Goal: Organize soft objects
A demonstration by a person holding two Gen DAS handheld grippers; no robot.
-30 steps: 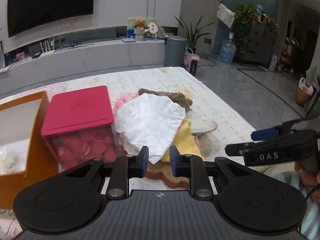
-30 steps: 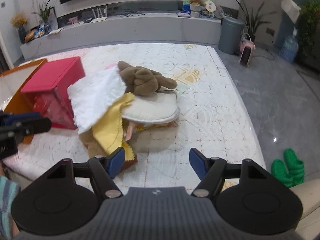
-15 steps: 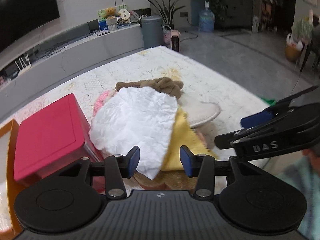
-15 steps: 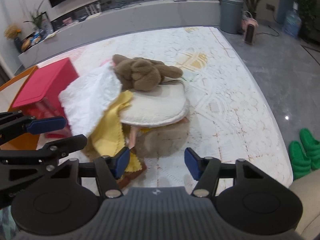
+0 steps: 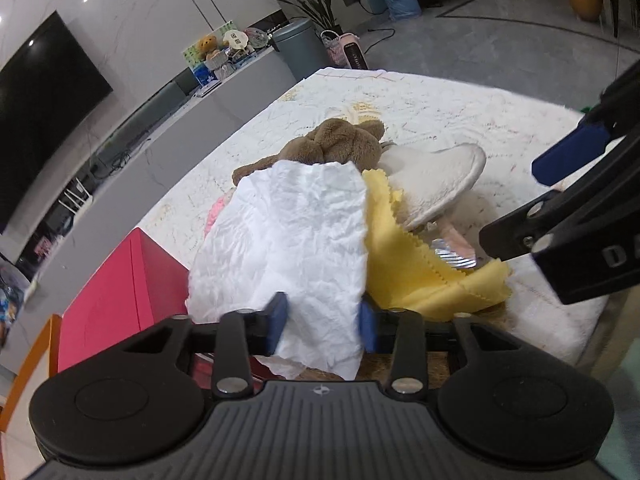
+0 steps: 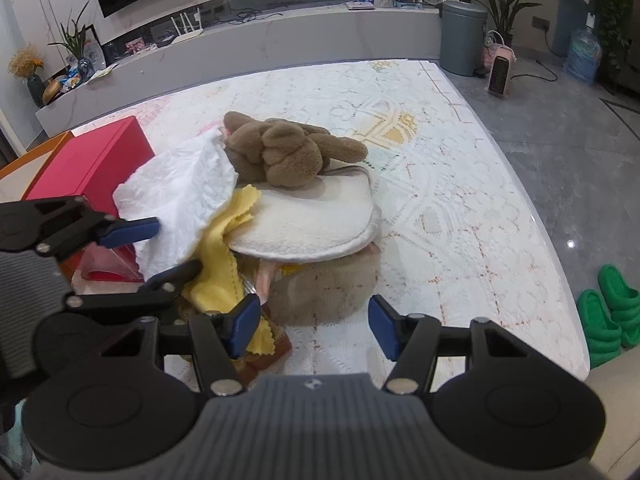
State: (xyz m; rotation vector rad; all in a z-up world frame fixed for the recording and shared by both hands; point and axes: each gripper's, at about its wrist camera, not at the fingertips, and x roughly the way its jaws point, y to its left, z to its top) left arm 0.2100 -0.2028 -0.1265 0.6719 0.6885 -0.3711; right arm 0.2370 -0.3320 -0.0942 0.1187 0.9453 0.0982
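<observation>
Left gripper (image 5: pixel 322 328) fingers spread apart, reaching forward, tilted; right gripper (image 6: pixel 314 326) fingers spread wide, level, just beside left gripper, not touching

No legible text, only a partial "D" on the right claw (image 5: pixel 592 208)

White cloth (image 5: pixel 296 248) between gripper (image 5: pixel 322 326) fingers

Below my jaws spreads a white table with a lace-patterned cover (image 6: pixel 460 200). Directly on it sit a red lidded plastic box (image 6: pixel 92 164), an orange box (image 5: pixel 28 356) beside that, and a brown furry mat (image 6: pixel 328 288) beneath the heap of soft things.
</observation>
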